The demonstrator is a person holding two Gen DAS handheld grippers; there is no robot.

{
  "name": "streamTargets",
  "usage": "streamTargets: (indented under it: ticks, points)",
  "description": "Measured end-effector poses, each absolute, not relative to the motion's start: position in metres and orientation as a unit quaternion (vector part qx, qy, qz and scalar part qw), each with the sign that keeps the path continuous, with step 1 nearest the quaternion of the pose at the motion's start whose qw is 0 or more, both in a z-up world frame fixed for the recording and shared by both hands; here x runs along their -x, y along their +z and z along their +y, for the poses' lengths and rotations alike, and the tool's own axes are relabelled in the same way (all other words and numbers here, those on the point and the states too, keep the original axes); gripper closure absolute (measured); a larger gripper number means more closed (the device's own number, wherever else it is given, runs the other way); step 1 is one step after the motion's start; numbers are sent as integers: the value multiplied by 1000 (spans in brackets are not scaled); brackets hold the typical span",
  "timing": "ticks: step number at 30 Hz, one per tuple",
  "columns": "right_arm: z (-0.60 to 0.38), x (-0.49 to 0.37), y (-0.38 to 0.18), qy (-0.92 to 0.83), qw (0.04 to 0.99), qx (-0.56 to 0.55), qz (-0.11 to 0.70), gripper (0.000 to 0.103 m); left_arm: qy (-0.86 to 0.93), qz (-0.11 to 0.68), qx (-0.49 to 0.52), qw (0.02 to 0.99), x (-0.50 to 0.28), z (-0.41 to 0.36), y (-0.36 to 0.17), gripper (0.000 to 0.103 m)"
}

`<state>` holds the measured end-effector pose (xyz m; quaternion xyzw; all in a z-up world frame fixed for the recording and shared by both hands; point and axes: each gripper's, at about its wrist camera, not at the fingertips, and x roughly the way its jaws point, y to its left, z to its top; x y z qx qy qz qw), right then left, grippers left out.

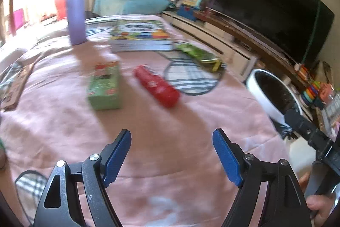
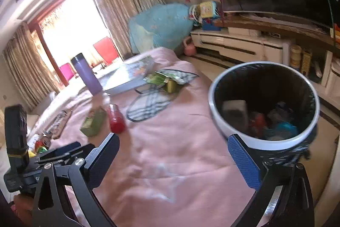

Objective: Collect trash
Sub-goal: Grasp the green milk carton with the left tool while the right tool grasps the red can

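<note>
both my claws gape w/ nothing in them: left claw (image 1: 171, 160) over the pink bed (image 1: 148, 142), right claw (image 2: 173, 162) by the bin (image 2: 214, 118); green box (image 1: 104, 86) & red pack (image 1: 157, 86) lie on bed, apart

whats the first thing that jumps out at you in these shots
The pink bedspread fills both views, strewn with a green carton and a red packet side by side, with a crumpled green wrapper beyond them by a stack of books. At the bed's right edge stands a white bin with a black liner, already holding trash. Both the left gripper and the right gripper are open and empty.
</note>
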<state>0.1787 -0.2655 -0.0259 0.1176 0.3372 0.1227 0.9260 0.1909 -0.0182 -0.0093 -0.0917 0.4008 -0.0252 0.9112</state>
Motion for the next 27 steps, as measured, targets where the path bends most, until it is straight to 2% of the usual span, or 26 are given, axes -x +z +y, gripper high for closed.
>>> streamTargets:
  ticks: [4, 11, 21, 23, 25, 27]
  points:
    - [-239, -178, -28, 146, 925, -99, 337, 1, -6, 404, 107, 908, -178, 4, -12, 24]
    - [-196, -186, -40, 175, 903, -57, 389, 1, 16, 406, 128, 905, -170, 28, -16, 24]
    - [-157, -210, -53, 214, 886, -31, 411, 2, 24, 407, 140, 902, -185, 57, -26, 24]
    - [-152, -215, -53, 220, 885, -30, 410, 6, 25, 410, 139, 901, -190, 61, -28, 24]
    - [-145, -224, -55, 223, 883, -20, 413, 21, 26, 410, 138, 901, -196, 63, -31, 24]
    - [-139, -236, -58, 232, 877, -16, 420, 26, 23, 411, 139, 901, -204, 65, -33, 24]
